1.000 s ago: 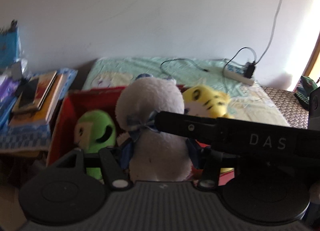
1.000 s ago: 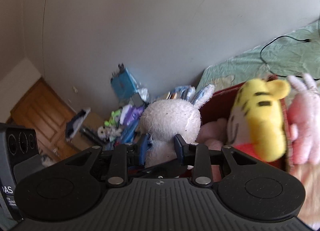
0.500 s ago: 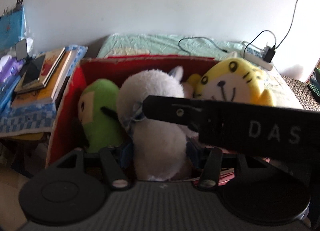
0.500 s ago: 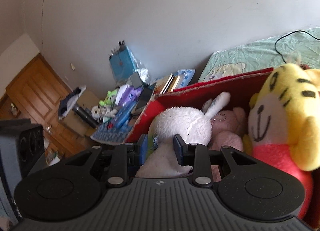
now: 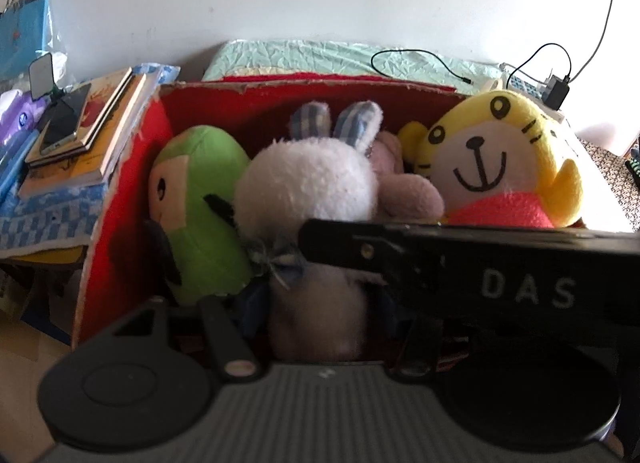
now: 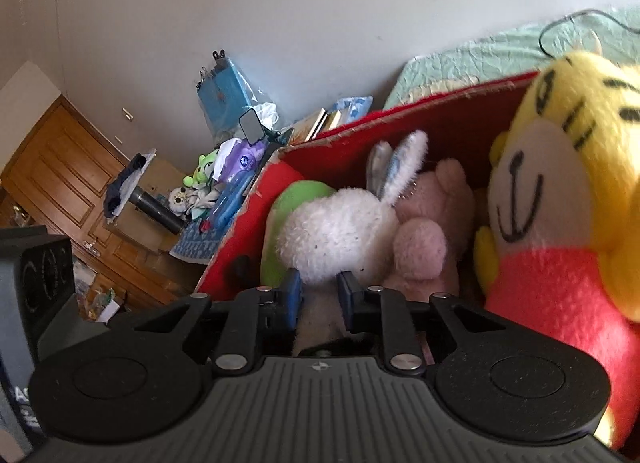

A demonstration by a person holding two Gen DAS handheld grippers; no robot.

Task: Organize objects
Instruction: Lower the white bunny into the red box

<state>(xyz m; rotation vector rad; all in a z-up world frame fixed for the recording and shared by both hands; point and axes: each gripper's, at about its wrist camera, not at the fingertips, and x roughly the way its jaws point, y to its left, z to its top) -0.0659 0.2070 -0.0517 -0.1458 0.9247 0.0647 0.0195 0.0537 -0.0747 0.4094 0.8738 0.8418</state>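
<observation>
Clamping the white rabbit [image 6: 336, 231] between them, both tools [image 6: 319, 299] [image 5: 316, 303] sit inside the red box [image 5: 120, 191].

A red box [image 5: 124, 199] holds a white rabbit [image 5: 308, 183] with blue-striped ears, a lime-green plush [image 5: 204, 219], a pale pink plush [image 6: 424, 247], and a yellow, black-striped tiger [image 5: 496, 167] in a pink-red shirt.
</observation>
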